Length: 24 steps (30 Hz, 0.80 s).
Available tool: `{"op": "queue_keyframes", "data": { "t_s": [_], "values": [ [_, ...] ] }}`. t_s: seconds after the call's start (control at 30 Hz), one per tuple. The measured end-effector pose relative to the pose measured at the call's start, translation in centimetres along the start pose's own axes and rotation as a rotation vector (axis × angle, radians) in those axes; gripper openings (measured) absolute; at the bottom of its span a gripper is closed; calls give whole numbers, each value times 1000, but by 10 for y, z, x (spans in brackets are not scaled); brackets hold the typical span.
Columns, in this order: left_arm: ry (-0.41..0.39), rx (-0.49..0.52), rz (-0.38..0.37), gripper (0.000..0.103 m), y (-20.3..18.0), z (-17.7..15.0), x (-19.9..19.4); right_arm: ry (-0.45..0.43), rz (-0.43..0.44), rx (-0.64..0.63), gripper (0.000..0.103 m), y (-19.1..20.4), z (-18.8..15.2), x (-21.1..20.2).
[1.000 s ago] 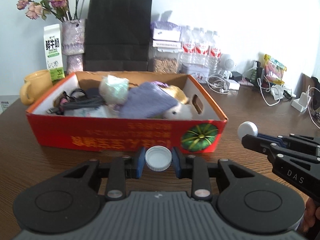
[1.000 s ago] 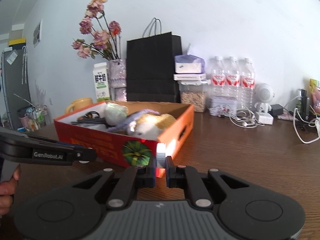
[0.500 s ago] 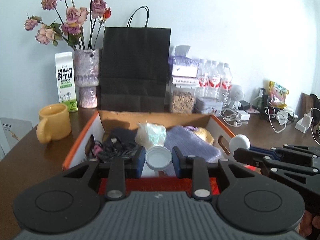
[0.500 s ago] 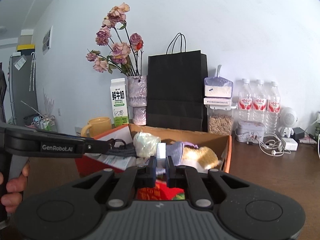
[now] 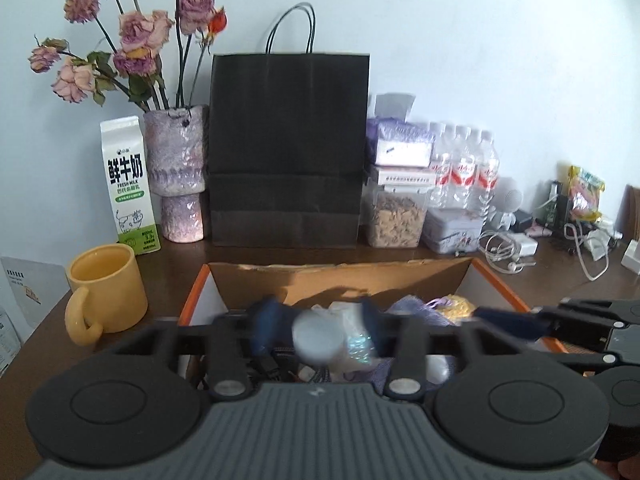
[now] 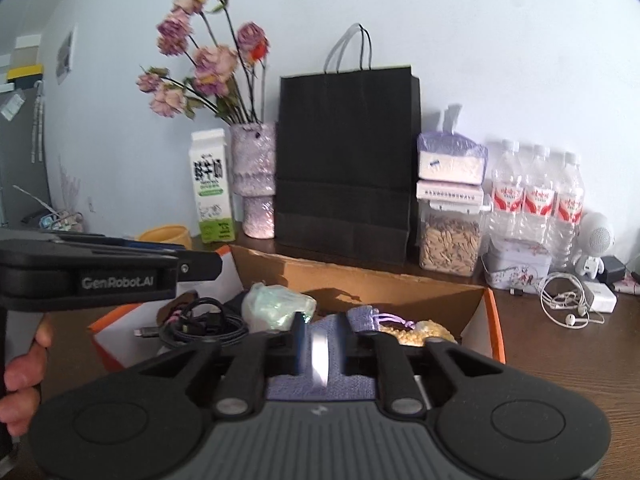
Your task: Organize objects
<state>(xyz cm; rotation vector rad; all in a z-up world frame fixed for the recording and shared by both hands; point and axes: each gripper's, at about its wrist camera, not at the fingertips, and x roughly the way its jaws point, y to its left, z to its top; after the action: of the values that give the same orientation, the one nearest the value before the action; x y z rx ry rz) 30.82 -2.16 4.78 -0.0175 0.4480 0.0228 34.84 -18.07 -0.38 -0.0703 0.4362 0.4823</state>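
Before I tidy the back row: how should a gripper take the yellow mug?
Grip the yellow mug across its rim wall from above, one finger inside: it stands upright, mouth open. Its handle faces forward-left, so approach opposite it.

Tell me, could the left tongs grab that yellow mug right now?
Probably not as things stand: the left tongs seem to hold a white cap over the box. The yellow mug itself stands unobstructed, off to the left.
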Motion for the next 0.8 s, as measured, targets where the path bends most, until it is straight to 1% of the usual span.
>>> {"op": "queue_keyframes", "data": {
  "t_s": [0.03, 0.07, 0.13, 0.2, 0.3, 0.4, 0.63, 0.8],
  "values": [
    [8, 9, 10, 103, 1, 0, 2, -2, -18, 10, 78, -1, 0, 1],
    [-5, 17, 20, 103, 3, 0, 1, -6, -32, 13, 103, -1, -1, 0],
    [-20, 19, 29, 103, 8, -3, -4, -5, -40, 16, 103, 0, -3, -3],
    [-17, -5, 35, 103, 14, -5, -8, -2, -53, 23, 103, 0, -4, -8],
    [-9, -30, 22, 103, 22, -9, -17, 3, -67, 27, 103, 4, -7, -18],
    [-2, -20, 15, 103, 27, -15, -32, 12, -84, 31, 103, 9, -11, -32],
    [-6, -4, 1, 103, 39, -34, -85, 1, -85, 53, 103, 23, -26, -88],
    [11, 5, -13, 103, 41, -53, -121, -3, -66, 78, 103, 34, -39, -124]
  ]
}}
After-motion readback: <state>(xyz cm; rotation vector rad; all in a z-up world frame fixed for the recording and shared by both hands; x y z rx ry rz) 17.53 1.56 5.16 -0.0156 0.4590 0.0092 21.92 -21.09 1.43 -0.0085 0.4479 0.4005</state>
